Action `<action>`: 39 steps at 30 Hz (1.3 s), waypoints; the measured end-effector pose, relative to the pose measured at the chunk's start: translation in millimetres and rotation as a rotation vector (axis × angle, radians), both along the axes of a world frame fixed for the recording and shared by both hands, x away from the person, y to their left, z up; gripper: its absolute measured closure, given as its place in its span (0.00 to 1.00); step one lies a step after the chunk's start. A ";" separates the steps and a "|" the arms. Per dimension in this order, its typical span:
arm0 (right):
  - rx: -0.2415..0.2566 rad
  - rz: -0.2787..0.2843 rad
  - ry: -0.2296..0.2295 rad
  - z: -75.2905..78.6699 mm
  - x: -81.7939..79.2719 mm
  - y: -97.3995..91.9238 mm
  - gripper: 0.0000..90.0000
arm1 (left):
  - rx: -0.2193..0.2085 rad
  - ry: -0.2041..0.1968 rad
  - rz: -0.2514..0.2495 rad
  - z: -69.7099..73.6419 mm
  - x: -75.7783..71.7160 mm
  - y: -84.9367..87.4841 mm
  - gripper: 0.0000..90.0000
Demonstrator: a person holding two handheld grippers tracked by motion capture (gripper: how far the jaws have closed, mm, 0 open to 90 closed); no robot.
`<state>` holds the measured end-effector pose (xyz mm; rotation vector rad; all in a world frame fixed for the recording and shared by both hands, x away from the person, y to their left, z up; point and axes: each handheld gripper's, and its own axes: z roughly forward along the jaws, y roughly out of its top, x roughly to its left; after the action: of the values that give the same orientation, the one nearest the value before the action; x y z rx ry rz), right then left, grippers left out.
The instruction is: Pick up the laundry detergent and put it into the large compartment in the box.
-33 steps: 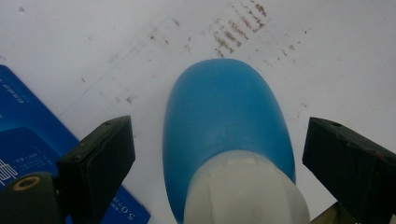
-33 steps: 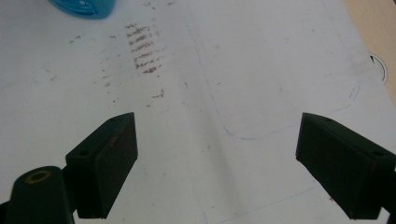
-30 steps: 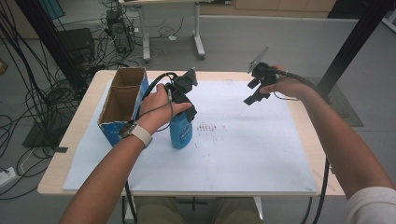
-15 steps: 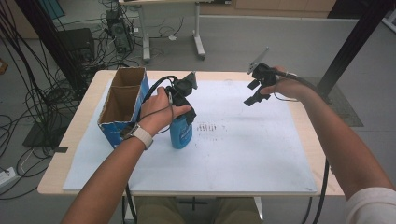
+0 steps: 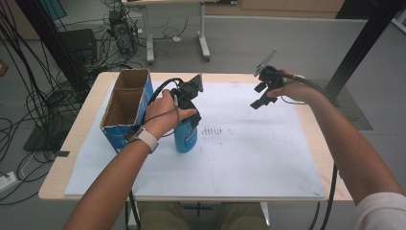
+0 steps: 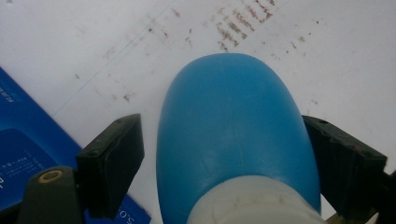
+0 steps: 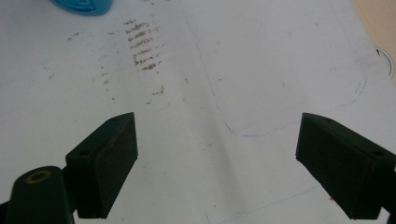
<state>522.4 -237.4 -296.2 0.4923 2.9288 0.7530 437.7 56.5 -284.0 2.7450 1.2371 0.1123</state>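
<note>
Closing around the blue bottle (image 6: 233, 140), my left tongs (image 6: 224, 163) have just narrowed since a second ago; the right-hand pad touches its shoulder, the left-hand pad stands just clear, so no pinch yet. It stands upright on the bench (image 5: 268, 158) between the jaws, beside the cardboard box (image 5: 125, 108). My right tongs (image 7: 217, 168) hang spread wide over bare paper, unmoved, well apart from it.
</note>
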 end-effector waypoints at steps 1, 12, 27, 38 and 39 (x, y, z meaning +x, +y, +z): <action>0.000 0.000 0.000 -0.1 0.0 0.0 0.14 | 0.000 0.004 -0.001 -0.1 0.1 0.0 0.21; 0.004 -0.001 -0.002 0.4 -0.1 0.0 0.14 | 0.010 0.023 -0.015 -0.9 0.7 -1.9 0.33; 0.008 -0.008 0.000 -1.5 -1.2 -2.7 0.14 | 0.025 0.050 -0.011 -1.5 4.3 -1.6 0.41; 0.007 -0.007 0.001 -1.5 -2.4 -1.8 0.14 | 0.033 0.039 -0.010 -1.7 2.5 -3.3 0.42; 0.006 -0.007 0.002 -1.6 -2.4 -1.8 0.14 | 0.034 0.039 -0.010 -1.7 2.4 -3.6 0.42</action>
<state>520.0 -239.2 -297.8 0.5031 2.9258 0.7612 440.1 52.9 -285.7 2.7946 1.2422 0.0795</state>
